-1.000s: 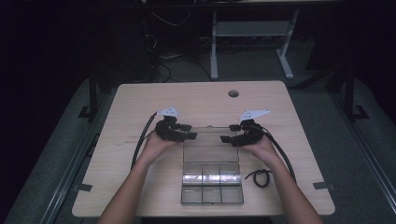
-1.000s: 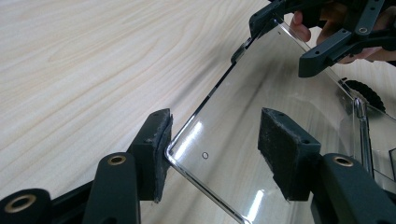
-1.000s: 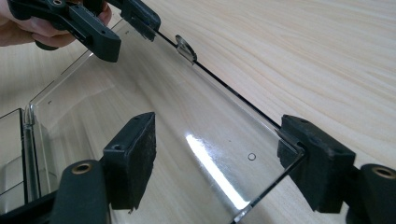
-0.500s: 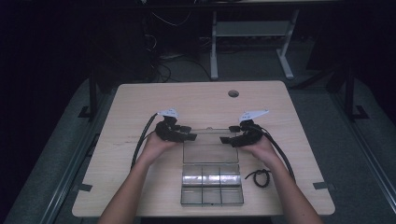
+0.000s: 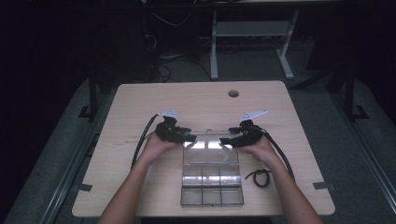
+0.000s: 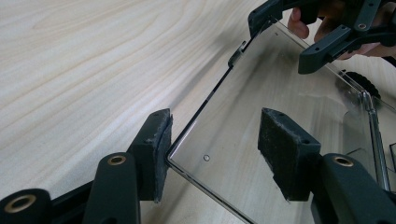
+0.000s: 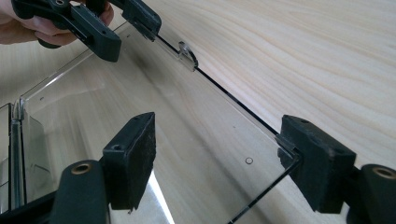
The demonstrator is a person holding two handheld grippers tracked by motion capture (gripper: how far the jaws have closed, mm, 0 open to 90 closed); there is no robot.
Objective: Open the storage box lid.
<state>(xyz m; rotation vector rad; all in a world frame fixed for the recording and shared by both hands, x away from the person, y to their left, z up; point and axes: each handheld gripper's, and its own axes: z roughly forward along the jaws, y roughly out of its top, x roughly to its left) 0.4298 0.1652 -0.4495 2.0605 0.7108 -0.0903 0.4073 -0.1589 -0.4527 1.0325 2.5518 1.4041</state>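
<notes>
Your left gripper (image 5: pixel 190 138) and right gripper (image 5: pixel 225 141) sit at the 2 far corners of the clear lid (image 5: pixel 209 151) of the compartment box (image 5: pixel 211 189), which lies near the table's (image 5: pixel 140 100) front edge, between your forearms. The lid is swung open, away from you, hinged to the box's far side. In the left gripper view, the left gripper (image 6: pixel 212 140) has its jaws partly open and straddling the lid (image 6: pixel 280 107) corner: 1 pad (image 6: pixel 156 149) touches the lid's edge, the other pad (image 6: pixel 282 149) stands above the lid's face, so no clamp there. In the right gripper view, the right gripper (image 7: pixel 217 156) is also partly open: 1 pad (image 7: pixel 310 161) meets the lid (image 7: pixel 154 107) corner, the other pad (image 7: pixel 135 156) hangs over the panel with a gap. The latch tab (image 7: pixel 187 56) sits mid-edge between the 2 grippers. A black coiled cable (image 5: pixel 259 177) lies on the table just right of the box, near your right forearm.
</notes>
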